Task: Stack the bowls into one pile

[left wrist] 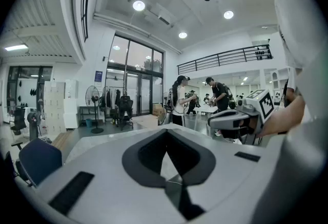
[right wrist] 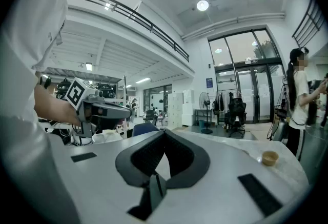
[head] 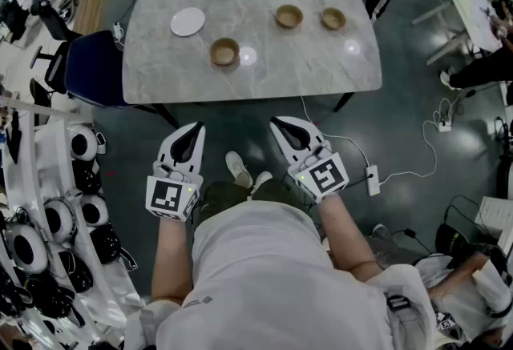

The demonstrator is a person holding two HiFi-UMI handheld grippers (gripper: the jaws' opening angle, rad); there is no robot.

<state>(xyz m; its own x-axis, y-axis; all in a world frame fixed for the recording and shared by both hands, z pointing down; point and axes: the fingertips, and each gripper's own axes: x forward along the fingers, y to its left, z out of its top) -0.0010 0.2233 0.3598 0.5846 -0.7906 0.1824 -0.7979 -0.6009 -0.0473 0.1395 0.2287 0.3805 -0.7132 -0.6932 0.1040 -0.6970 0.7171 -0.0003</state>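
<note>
Torso (head: pixel 256 276) in white shirt fills bottom of head view, both arms out front. L tool (head: pixel 195 128) and R tool (head: pixel 276 122) sit side by side over floor (head: pixel 234 122), short of bench (head: pixel 264 80). Both tools clenched, tips together, nothing btwn them. On bench, three wooden bowls, all apart: near bowl (head: pixel 225 52) left of centre, middle bowl (head: pixel 289 17) and right bowl (head: pixel 333 18) farther back, near each other. White plate (head: pixel 187 22) far left. Blue chair (head: pixel 92 68) at bench's left end.

Grey marble table (head: pixel 321 60) on dark floor (head: pixel 240 128), blue chair (head: pixel 92 68), tall glass doors (left wrist: pixel 136 79).
</note>
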